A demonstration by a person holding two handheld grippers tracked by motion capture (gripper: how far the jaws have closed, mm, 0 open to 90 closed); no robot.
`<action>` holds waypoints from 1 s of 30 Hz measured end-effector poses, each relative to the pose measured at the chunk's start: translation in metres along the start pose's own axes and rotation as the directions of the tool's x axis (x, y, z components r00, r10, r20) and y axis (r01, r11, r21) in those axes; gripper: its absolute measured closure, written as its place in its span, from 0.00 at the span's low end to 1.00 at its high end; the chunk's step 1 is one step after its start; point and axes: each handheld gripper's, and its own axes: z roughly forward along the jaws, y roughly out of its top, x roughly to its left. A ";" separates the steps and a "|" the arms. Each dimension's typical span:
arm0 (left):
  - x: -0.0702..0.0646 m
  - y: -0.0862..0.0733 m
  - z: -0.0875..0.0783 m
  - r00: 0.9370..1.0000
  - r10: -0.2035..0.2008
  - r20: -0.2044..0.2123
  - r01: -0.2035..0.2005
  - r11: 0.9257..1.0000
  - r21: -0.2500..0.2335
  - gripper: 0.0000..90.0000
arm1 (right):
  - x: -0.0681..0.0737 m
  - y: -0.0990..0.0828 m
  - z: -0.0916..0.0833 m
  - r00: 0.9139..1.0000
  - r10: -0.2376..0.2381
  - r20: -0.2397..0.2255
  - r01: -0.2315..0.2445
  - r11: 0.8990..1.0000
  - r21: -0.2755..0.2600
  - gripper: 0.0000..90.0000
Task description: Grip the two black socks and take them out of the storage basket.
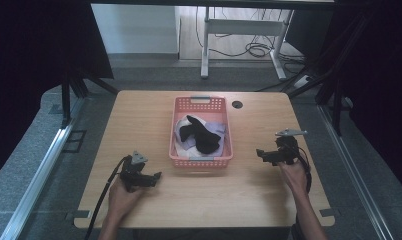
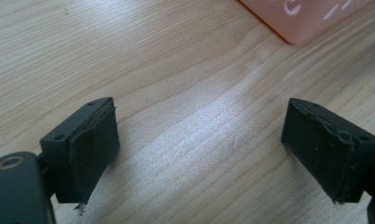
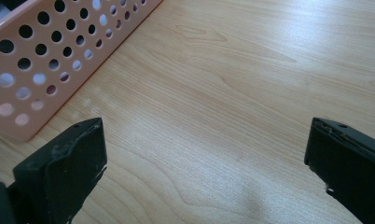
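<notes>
One pink basket (image 1: pixel 201 159) stands on the table (image 1: pixel 139 120), and everything else is placed from it. Inside lie a black cloth (image 1: pixel 201 135) on top of pale cloths (image 1: pixel 185 136); how many pale pieces there are cannot be made out, since the black one covers their middle and the folds blur together. The basket's near wall hides the lowest part of the pile.

Two grippers are in hand. The left gripper (image 1: pixel 156 175) sits just left of the basket's near corner, low over the wood; its jaws stand wide apart with nothing between them, as the left gripper view (image 2: pixel 202 144) shows. There only a corner of the basket (image 2: pixel 302 21) comes in, cut off at the top edge. The right gripper (image 1: pixel 260 154) is right of the basket, near its near end, and its jaws too are spread with bare wood between them (image 3: pixel 206 163). In the right gripper view the basket's holed side wall (image 3: pixel 50 51) runs off the left and top edges.

Both forearms are cut off by the lower frame edge. One dark round hole (image 1: pixel 237 104) in the table lies beyond the basket's far right corner.
</notes>
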 end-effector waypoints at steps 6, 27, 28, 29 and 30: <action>0.000 0.000 0.000 1.000 0.000 0.000 0.000 1.000 0.000 0.12 | 0.002 0.003 -0.001 1.000 0.006 -0.020 -0.006 1.000 0.015 0.00; 0.000 0.000 0.000 1.000 0.000 0.000 0.000 1.000 0.000 0.12 | 0.015 0.033 -0.013 0.995 -0.044 -0.084 0.044 0.999 -0.004 0.00; 0.000 0.000 0.000 1.000 0.000 0.000 0.000 1.000 0.000 0.12 | 0.017 0.036 -0.013 0.994 -0.047 -0.094 0.046 0.999 -0.006 0.00; 0.000 0.000 0.000 1.000 0.000 0.000 0.000 1.000 0.000 0.12 | 0.019 0.038 -0.013 0.993 -0.046 -0.105 0.044 0.999 -0.012 0.00; 0.000 0.000 0.000 1.000 0.000 0.000 0.000 1.000 0.000 0.12 | 0.020 0.040 -0.013 0.993 -0.044 -0.113 0.043 0.999 -0.012 0.00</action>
